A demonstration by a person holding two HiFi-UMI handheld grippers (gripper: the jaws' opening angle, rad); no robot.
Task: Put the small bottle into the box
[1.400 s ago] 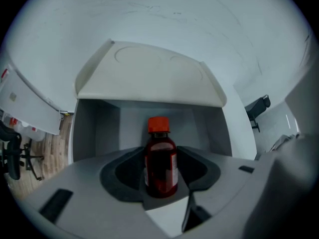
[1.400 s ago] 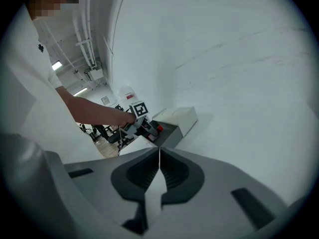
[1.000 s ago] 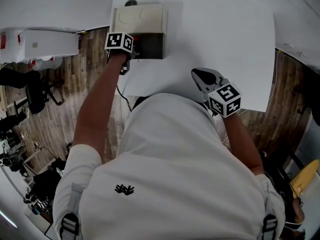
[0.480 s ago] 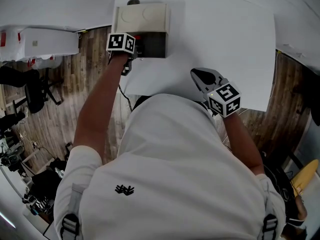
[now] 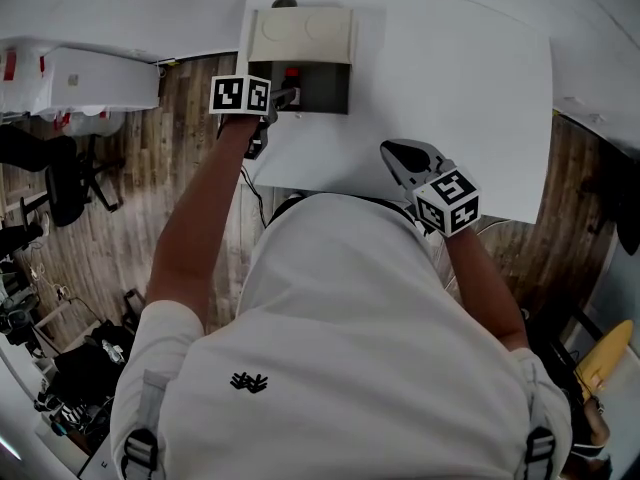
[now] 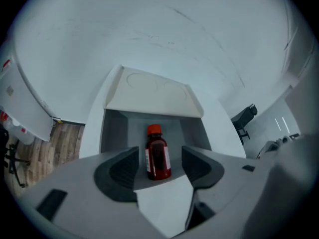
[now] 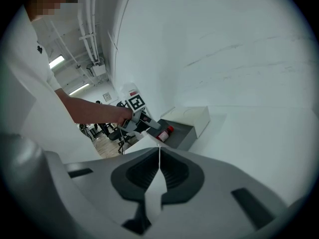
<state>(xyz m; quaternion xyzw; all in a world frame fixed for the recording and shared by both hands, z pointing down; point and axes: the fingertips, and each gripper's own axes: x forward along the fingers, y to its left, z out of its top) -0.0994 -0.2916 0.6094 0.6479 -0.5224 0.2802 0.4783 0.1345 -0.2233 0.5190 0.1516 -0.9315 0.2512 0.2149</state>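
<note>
The small bottle (image 6: 158,159) lay on its side on the dark floor of the open box (image 6: 114,128). Its long axis ran straight away from the left tool (image 6: 159,155), and its red cap pointed to 12 o'clock in the left gripper view, toward the raised cream lid (image 6: 152,94). The base end sat nearest the tool, in line with the gap between the two jaw tips. The left tool was released, with its jaws spread wide. A strip of box floor showed on each side of the bottle, so neither pad touched it.

In the head view the bottle (image 5: 291,78) sat at about 12 o'clock from the left tool (image 5: 284,98), which reached just over the box's near edge. The right tool (image 5: 405,154) hung over the white counter (image 5: 450,88) at roughly 4 o'clock from the box, well apart from it. It was clenched — its jaws met tip to tip with nothing between them.
</note>
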